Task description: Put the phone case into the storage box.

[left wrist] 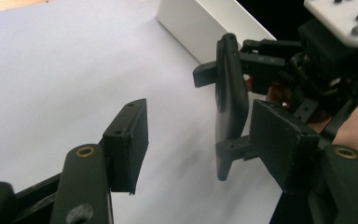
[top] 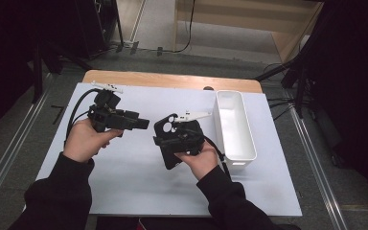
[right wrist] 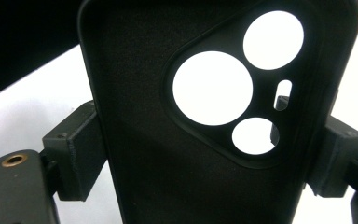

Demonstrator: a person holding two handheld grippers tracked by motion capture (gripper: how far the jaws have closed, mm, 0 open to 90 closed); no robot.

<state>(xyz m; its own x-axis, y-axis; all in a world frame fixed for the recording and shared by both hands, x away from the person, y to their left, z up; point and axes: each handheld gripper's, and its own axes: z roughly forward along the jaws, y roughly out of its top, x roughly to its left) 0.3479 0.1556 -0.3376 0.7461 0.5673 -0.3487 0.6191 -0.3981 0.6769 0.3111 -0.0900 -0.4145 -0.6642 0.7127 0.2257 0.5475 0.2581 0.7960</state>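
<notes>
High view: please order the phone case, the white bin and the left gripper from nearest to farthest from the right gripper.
1. Phone case: clamped between the jaws of the right gripper, at the table's middle.
2. White bin: just beside it, toward the table's right edge.
3. Left gripper: on the other side, jaws open and pointing at the case.

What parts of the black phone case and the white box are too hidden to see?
- Phone case: right gripper view, its bottom end is cut off by the lower edge.
- Phone case, high view: the right gripper and hand cover its middle.
- Phone case, left gripper view: it stands edge-on, so its flat faces are hidden.
- White box: left gripper view, the top edge cuts it off, so its inside stays unseen.
</notes>
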